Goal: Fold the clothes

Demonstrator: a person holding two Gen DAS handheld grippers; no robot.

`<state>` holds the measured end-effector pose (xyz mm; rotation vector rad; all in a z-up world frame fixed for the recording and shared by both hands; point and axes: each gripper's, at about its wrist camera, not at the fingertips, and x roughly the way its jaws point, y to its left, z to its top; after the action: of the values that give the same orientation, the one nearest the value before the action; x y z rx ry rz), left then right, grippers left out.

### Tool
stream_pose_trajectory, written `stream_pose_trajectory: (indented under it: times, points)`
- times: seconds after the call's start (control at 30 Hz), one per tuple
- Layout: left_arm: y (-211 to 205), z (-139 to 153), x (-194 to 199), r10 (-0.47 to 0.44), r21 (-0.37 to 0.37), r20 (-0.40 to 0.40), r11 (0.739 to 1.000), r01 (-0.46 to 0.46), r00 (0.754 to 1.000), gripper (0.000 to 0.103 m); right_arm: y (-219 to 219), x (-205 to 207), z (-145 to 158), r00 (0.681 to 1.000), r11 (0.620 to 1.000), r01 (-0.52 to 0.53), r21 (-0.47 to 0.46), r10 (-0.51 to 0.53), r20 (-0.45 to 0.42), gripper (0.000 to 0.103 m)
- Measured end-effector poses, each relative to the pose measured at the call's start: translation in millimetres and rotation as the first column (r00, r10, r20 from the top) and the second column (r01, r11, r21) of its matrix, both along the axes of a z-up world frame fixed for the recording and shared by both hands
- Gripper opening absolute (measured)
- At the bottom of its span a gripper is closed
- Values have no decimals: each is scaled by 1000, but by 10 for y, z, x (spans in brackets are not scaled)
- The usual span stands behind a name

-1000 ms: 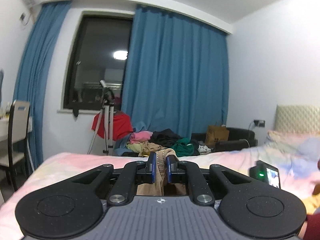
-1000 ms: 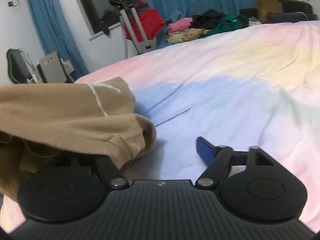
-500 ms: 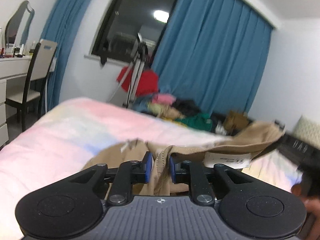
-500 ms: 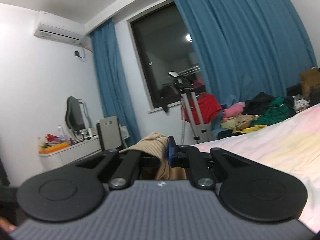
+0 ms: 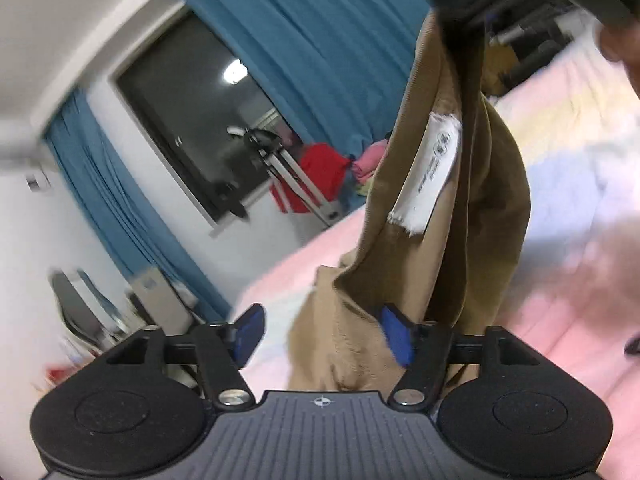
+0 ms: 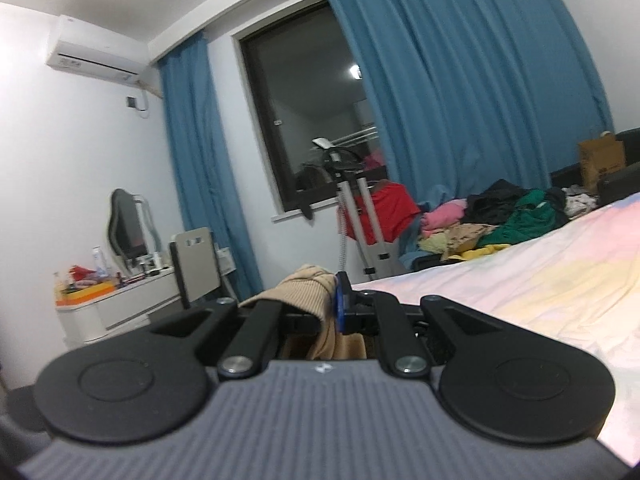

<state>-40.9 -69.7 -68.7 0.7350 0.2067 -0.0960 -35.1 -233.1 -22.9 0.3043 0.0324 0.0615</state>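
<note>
A tan garment (image 5: 460,216) with a white label hangs in the air over the pastel bed sheet (image 5: 580,184). In the left wrist view my right gripper (image 5: 472,12) holds its top edge at the upper right. My left gripper (image 5: 324,336) is open, its blue pads spread wide, with the garment's lower part hanging between and in front of them. In the right wrist view my right gripper (image 6: 330,306) is shut on a bunched fold of the tan garment (image 6: 308,292), raised above the bed (image 6: 540,280).
A pile of mixed clothes (image 6: 492,220) lies beyond the bed's far edge, below blue curtains (image 6: 460,92). A stand with a red cloth (image 6: 380,212) is by the dark window. A white desk (image 6: 116,304) and a chair (image 6: 196,260) stand at the left.
My left gripper has opened and let go of the garment, and its view has tilted. My right gripper stays shut on the garment and holds it raised.
</note>
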Motion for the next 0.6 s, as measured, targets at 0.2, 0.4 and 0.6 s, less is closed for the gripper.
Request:
stream_pose_trajectory:
  times: [0.2, 0.4, 0.6]
  points:
    - [272, 235, -69, 36, -210, 3, 977, -34, 999, 78, -123, 123, -132, 992, 994, 108, 14, -107, -72, 10]
    - [582, 462, -284, -49, -507, -54, 862, 15, 997, 79, -109, 156, -188, 992, 995, 101, 15, -100, -80, 10]
    - [473, 156, 23, -2, -411, -248, 906, -103, 969, 79, 29, -18, -54, 999, 999, 48, -10, -48, 10, 10]
